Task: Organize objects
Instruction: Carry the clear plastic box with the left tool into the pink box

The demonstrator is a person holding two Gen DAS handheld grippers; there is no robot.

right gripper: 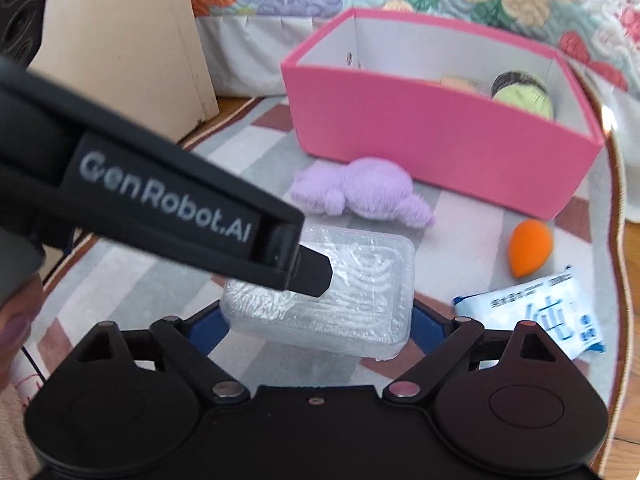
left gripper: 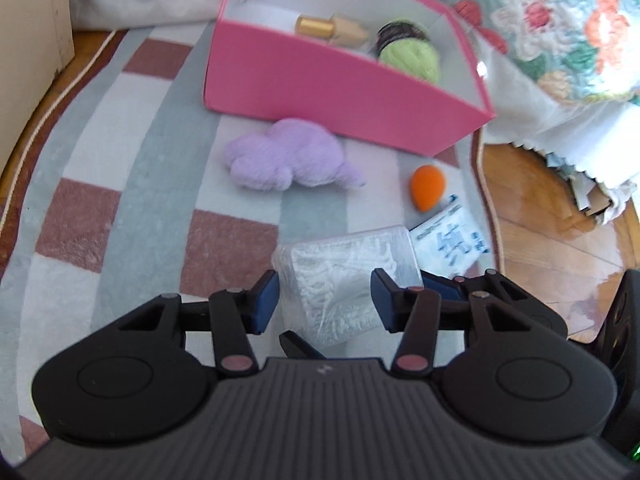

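Checked rug [left gripper: 132, 184] on a wooden floor [left gripper: 560, 216], with scattered things.
On the rug stood a pink box [left gripper: 320, 80], open-topped. Just in front of it lay a purple plush [left gripper: 288, 152], and to that one's right an orange sponge [left gripper: 428, 186], apart from both. Near the sponge, at the rug's edge, lay a white packet [left gripper: 452, 240] with blue print. The rug showed grey, white and reddish squares.

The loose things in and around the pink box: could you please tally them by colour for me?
Purple: 1, plush toy
Orange: 1, sponge
Clear: 1, plastic case
White and blue: 1, packet
Green: 1, jar in the pink box
Gold and beige: 1, bottle in the box
Total: 6
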